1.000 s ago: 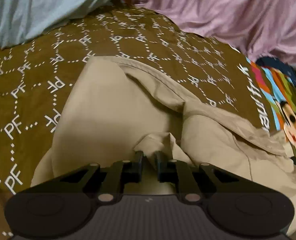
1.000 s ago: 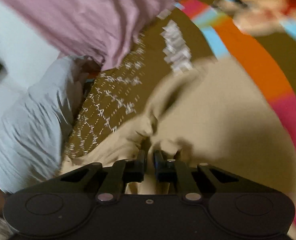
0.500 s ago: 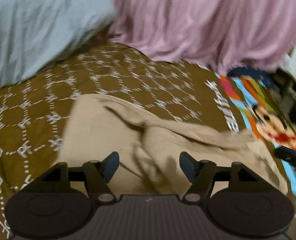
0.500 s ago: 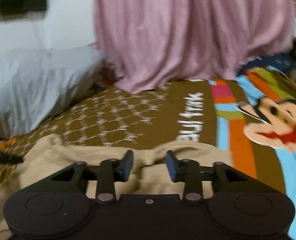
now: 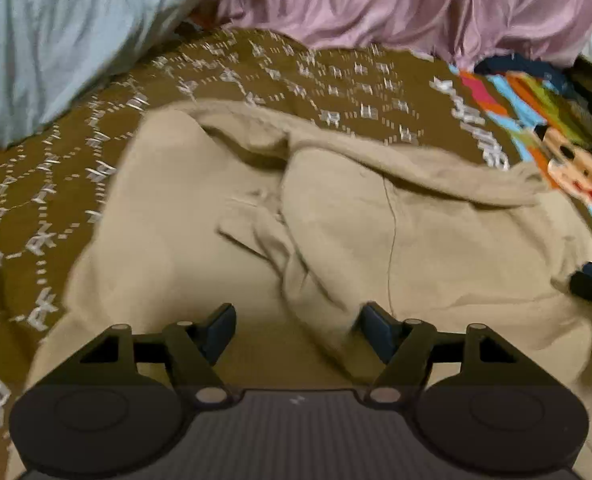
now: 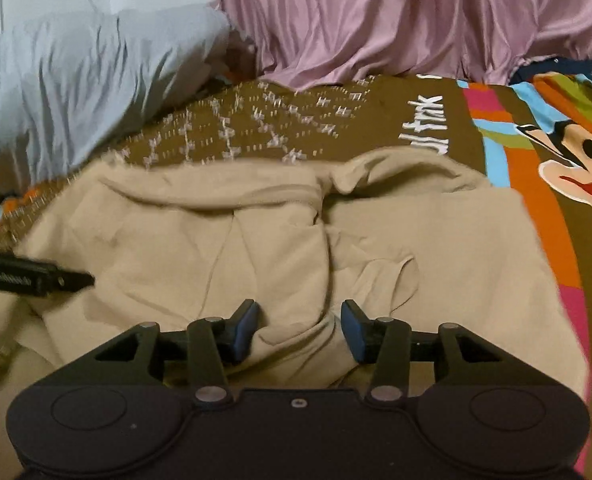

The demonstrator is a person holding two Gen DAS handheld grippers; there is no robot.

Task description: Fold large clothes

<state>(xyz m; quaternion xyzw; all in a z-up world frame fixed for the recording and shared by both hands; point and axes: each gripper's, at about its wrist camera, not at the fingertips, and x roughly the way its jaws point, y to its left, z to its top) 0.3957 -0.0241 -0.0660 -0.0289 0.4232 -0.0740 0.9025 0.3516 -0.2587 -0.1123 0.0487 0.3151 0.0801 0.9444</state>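
The crumpled beige cotton garment (image 5: 375,232) lies spread on the brown bedspread with white lettering and a cartoon print (image 5: 76,168), below the draped mauve satin cloth (image 5: 395,0) and beside the pale blue-grey pillow (image 5: 56,28). The left gripper (image 5: 296,330) hangs over the garment's near edge, jaws just opened wide, nothing clamped. The right gripper (image 6: 299,330) hovers over a fold of it, jaws just parted, fabric bulging between them unpinched.
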